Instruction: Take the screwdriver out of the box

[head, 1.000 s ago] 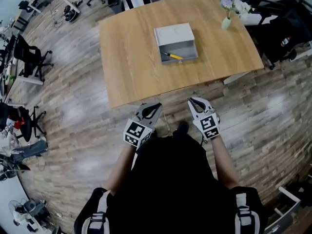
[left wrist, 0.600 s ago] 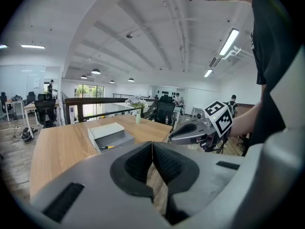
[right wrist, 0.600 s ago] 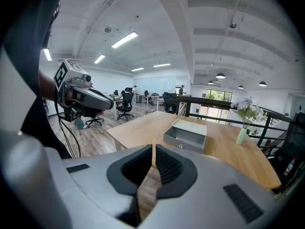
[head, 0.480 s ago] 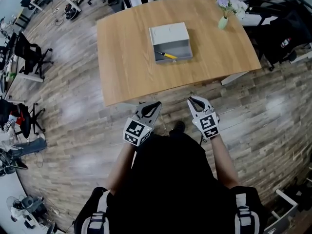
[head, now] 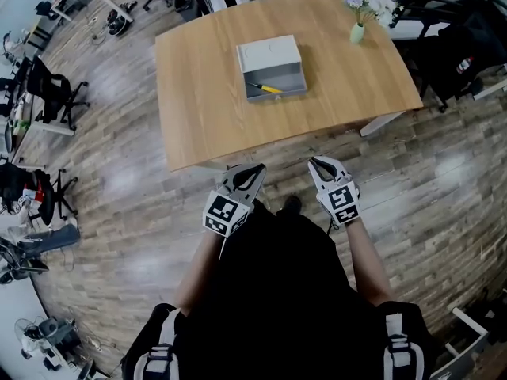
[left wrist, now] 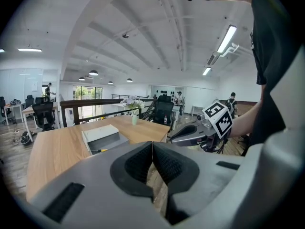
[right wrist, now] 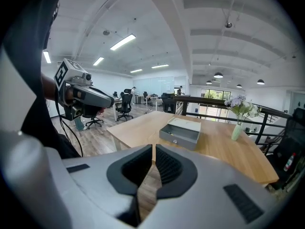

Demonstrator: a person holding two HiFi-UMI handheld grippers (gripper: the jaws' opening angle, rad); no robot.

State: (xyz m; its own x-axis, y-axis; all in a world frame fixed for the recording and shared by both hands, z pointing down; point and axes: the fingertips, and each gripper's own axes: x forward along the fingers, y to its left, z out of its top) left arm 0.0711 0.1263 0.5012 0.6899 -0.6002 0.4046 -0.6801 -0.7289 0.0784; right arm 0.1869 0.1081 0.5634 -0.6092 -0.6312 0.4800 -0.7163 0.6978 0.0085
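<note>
Head view first: nothing's really started. The person is standing back from the table with both tools held low in front of them, well short of its near edge. The left gripper and right gripper are both pointed at the table. The box sits open around the middle of the tabletop, and the screwdriver lies inside it along the near wall. Its long axis runs crosswise to the person on a slight slant, with the yellow end toward the right and the dark end toward the left. A vase of flowers stands at the far right corner, well clear of the box.

Left gripper view: the jaws are pressed together with nothing between them. Beyond them is the box, with a sliver of yellow at its near edge.

Right gripper view: same deal, jaws closed and empty. You can see the front of the box, but it hides the screwdriver from here.

My guess is this is the approach step. Next up would be stepping in, opening one gripper, coming down over the box's near wall, and lining the jaws up across the handle, not along it.
</note>
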